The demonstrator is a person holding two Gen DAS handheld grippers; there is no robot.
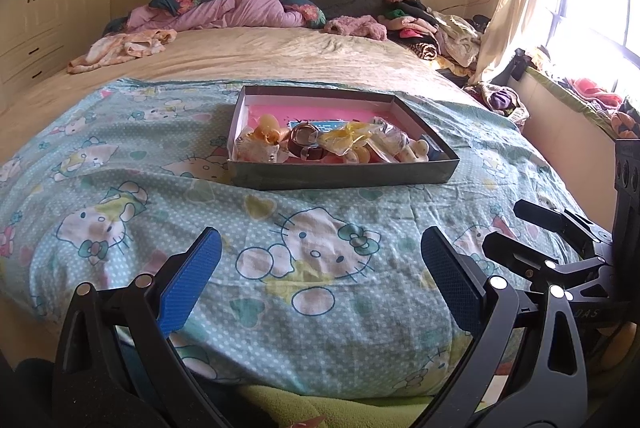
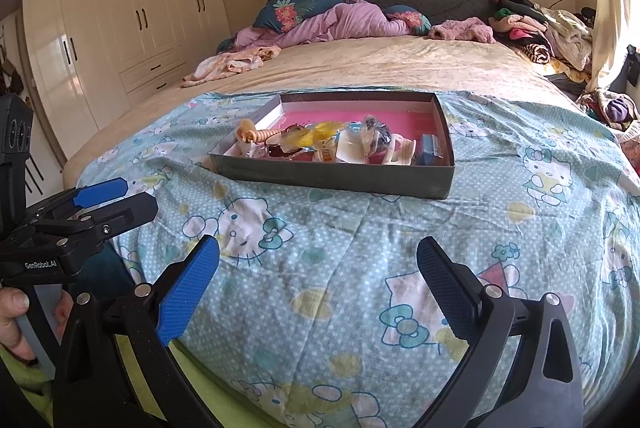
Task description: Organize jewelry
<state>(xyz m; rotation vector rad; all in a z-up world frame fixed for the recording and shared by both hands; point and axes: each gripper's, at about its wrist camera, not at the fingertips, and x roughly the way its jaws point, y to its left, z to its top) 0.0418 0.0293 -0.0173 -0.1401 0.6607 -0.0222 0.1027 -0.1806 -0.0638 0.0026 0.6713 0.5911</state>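
So the bed [image 1: 280,56] takes up most of both views, with a beige cover up top and a light blue cartoon-cat blanket [image 1: 320,228] spread over the near end. White wardrobes [image 2: 120,20] run along the far wall, and there's a heap of clothes [image 1: 432,28] by the curtain [image 1: 512,8].

Sitting on the blanket, roughly mid-bed, is a shallow dark box [image 1: 340,176] with a pink inside. All the jewelry bits are piled along its near edge: a brown watch [image 1: 304,144], some yellow plastic-wrapped stuff [image 1: 348,140], a peach coiled hair tie [image 2: 260,135] and a small blue case [image 2: 430,148] in the right corner.

Both claws hang over the blanket's near end, well short of the box. Left gripper [image 1: 320,256] is spread wide with nothing in it, same for the right gripper [image 2: 318,256]. A hand [image 2: 14,320] grips the left one's handle.
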